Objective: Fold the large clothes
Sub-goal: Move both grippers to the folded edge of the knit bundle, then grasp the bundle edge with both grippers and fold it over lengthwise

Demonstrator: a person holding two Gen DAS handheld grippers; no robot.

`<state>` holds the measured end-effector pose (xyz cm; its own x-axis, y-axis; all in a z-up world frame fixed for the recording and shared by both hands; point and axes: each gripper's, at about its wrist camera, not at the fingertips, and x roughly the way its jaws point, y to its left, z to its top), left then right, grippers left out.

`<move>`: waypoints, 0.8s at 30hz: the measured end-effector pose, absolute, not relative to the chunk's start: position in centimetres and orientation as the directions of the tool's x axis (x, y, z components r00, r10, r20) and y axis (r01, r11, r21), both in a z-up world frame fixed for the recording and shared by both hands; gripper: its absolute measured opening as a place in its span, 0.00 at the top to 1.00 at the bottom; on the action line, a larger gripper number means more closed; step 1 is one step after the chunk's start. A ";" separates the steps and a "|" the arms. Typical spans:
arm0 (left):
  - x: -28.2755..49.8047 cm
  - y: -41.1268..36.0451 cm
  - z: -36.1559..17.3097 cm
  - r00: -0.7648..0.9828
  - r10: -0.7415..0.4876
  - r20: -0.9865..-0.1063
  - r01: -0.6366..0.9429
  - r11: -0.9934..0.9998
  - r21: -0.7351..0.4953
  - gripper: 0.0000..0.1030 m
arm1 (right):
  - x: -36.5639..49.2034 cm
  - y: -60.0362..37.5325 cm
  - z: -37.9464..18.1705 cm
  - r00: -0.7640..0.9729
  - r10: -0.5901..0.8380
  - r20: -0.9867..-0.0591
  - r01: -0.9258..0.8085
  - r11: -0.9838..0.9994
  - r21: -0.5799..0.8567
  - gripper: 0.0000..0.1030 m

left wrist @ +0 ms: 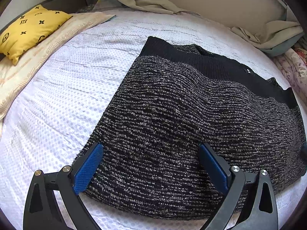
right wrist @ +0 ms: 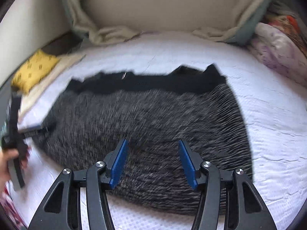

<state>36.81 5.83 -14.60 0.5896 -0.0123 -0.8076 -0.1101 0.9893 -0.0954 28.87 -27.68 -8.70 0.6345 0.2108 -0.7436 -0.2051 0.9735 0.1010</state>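
A black-and-grey knitted sweater [left wrist: 182, 115] lies folded flat on the white bed sheet [left wrist: 67, 88], with a plain black band at its far edge. My left gripper [left wrist: 151, 149] is open wide, its blue pads just above the sweater's near left part, holding nothing. In the right wrist view the sweater [right wrist: 153, 118] is motion-blurred. My right gripper [right wrist: 153, 147] is open above its near edge, empty. The left gripper [right wrist: 15, 138] and the hand holding it show at the left edge of that view.
A yellow patterned cushion [left wrist: 28, 30] lies on a beige folded cloth [left wrist: 48, 48] at the far left. Crumpled beige bedding [left wrist: 153, 2] lies along the headboard. Floral bedding [right wrist: 278, 53] is piled at the far right.
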 end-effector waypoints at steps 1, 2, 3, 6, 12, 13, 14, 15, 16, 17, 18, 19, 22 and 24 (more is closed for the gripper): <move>36.8 5.9 -14.6 0.589 -0.012 -0.808 -0.108 0.990 -0.094 0.02 | 28.9 -27.3 -9.3 0.621 0.208 -0.756 -0.213 0.973 0.092 0.49; 36.7 5.9 -14.6 0.589 -0.012 -0.808 -0.107 0.990 -0.093 0.02 | 29.0 -27.0 -10.0 0.602 0.204 -0.772 -0.218 0.972 0.087 0.49; 36.6 5.9 -14.6 0.589 -0.013 -0.808 -0.106 0.990 -0.093 0.02 | 29.2 -26.8 -10.8 0.580 0.195 -0.791 -0.217 0.973 0.081 0.49; 36.6 5.8 -14.5 0.588 -0.014 -0.809 -0.104 0.990 -0.093 0.02 | 29.1 -26.3 -12.7 0.582 0.178 -0.793 -0.208 0.976 0.066 0.45; 36.6 6.1 -13.9 0.576 -0.038 -0.816 -0.108 0.987 -0.122 0.02 | 28.3 -25.0 -13.2 0.619 0.126 -0.775 -0.207 0.978 -0.007 0.42; 36.6 6.4 -13.5 0.573 -0.061 -0.817 -0.108 0.983 -0.149 0.02 | 28.3 -24.9 -13.2 0.619 0.128 -0.775 -0.206 0.978 -0.003 0.42; 36.5 6.9 -13.2 0.574 -0.087 -0.814 -0.109 0.977 -0.181 0.02 | 28.3 -24.9 -13.2 0.621 0.129 -0.773 -0.206 0.979 -0.002 0.41; 36.4 7.6 -12.7 0.581 -0.130 -0.804 -0.110 0.966 -0.235 0.02 | 28.2 -24.8 -13.2 0.625 0.127 -0.771 -0.203 0.979 -0.004 0.41; 36.3 8.3 -12.3 0.590 -0.162 -0.791 -0.112 0.954 -0.278 0.02 | 28.2 -24.9 -13.1 0.626 0.126 -0.769 -0.201 0.980 -0.003 0.40; 36.3 9.3 -11.7 0.603 -0.194 -0.774 -0.117 0.938 -0.327 0.02 | 28.2 -24.9 -13.1 0.627 0.126 -0.769 -0.199 0.980 -0.001 0.40; 36.4 10.4 -11.3 0.616 -0.217 -0.758 -0.124 0.923 -0.365 0.02 | 28.0 -25.0 -13.0 0.626 0.128 -0.769 -0.199 0.980 0.002 0.39; 36.6 11.5 -11.0 0.621 -0.236 -0.748 -0.131 0.909 -0.395 0.02 | 28.0 -25.0 -13.0 0.624 0.133 -0.770 -0.200 0.980 0.008 0.37; 38.0 14.9 -11.5 0.611 -0.303 -0.731 -0.171 0.851 -0.496 0.02 | 28.2 -25.0 -13.0 0.618 0.148 -0.772 -0.203 0.979 0.025 0.34; 38.8 16.8 -12.2 0.607 -0.349 -0.714 -0.196 0.805 -0.560 0.02 | 28.3 -25.0 -13.0 0.614 0.157 -0.774 -0.204 0.978 0.036 0.33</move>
<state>38.80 16.78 -12.21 0.6069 -0.3490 -0.7141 -0.1955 0.8053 -0.5597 28.27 -25.00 -13.04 0.6137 0.1566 -0.7738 -0.2044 0.9782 0.0359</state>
